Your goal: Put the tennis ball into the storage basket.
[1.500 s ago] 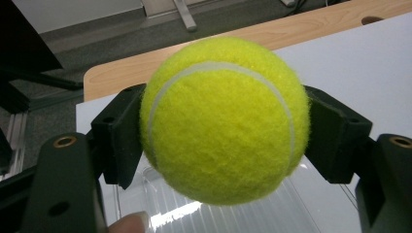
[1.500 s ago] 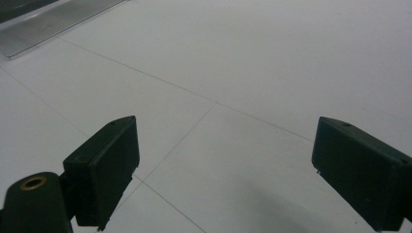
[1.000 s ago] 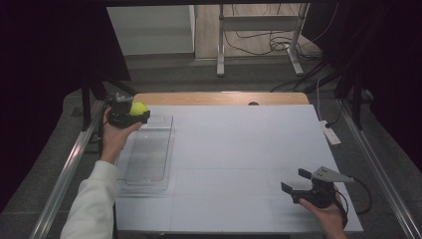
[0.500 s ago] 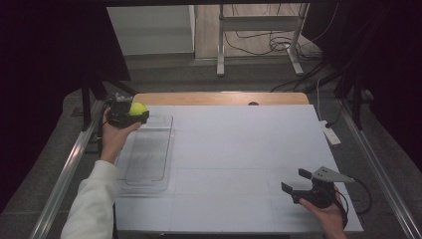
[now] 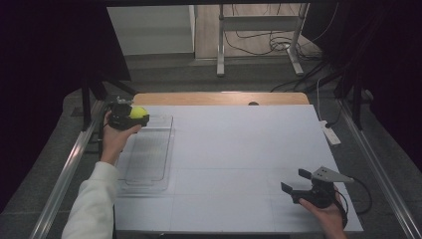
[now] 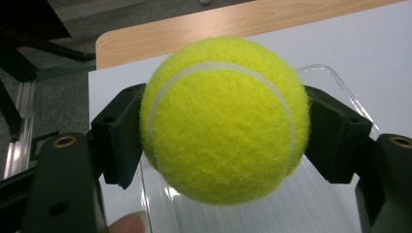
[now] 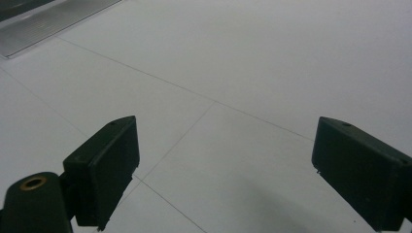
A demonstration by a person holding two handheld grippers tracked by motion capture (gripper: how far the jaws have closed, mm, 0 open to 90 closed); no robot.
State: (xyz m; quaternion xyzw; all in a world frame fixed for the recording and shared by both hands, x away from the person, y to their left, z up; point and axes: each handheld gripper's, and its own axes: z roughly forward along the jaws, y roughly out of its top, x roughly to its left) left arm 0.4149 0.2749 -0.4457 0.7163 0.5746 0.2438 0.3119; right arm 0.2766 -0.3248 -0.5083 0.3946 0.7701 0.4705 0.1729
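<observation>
At the far left corner of the white table [image 5: 239,144], the left gripper [image 5: 130,117] clamps a yellow tennis ball [image 6: 224,119] between both jaws, held above the far end of a clear plastic tray [image 5: 149,154]. Near the table's front right, the right gripper [image 5: 298,181] hovers low over bare surface, jaws spread wide with nothing between them.
</observation>
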